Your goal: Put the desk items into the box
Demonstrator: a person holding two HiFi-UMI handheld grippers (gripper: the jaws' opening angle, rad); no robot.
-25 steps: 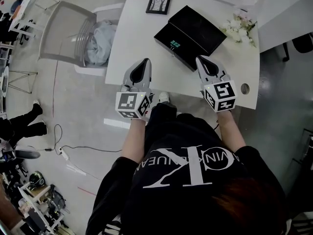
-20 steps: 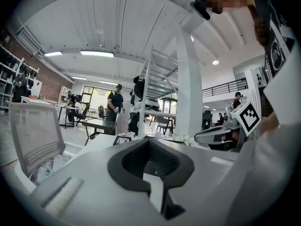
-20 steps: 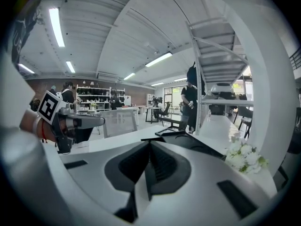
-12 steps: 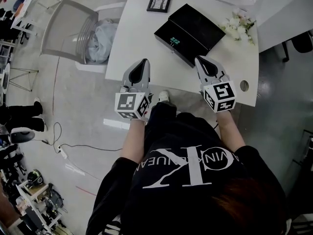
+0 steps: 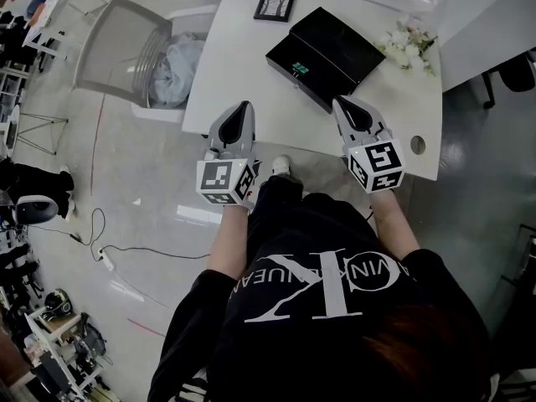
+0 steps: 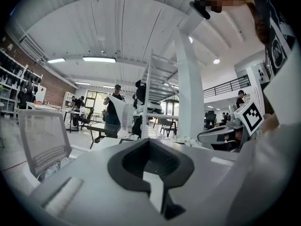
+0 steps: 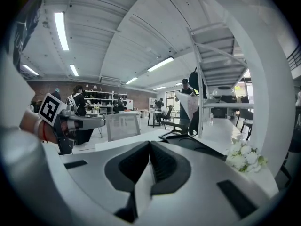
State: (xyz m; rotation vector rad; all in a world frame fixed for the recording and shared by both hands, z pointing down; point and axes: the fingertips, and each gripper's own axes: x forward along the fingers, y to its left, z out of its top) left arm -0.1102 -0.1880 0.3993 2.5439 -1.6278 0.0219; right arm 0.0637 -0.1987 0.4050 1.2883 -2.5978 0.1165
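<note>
The left gripper (image 5: pixel 244 106) and the right gripper (image 5: pixel 341 100) hover side by side over the near edge of the white table (image 5: pixel 243 65). Each one's own view shows its jaws closed tip to tip with nothing between them.

The black box (image 5: pixel 335 53) lies on the table just ahead of the grippers and between them, nearer the right gripper's tip. A small teal patch shows on its near part; what it is cannot be told. The picture frame (image 5: pixel 274 5) lies beyond the box, well ahead of the left gripper. The white flowers (image 5: pixel 408 44) lie ahead and to the right of the right gripper. To the left of the left gripper stands a grey chair (image 5: pixel 117 48) with a pale cloth (image 5: pixel 174 69) beside it.
</note>
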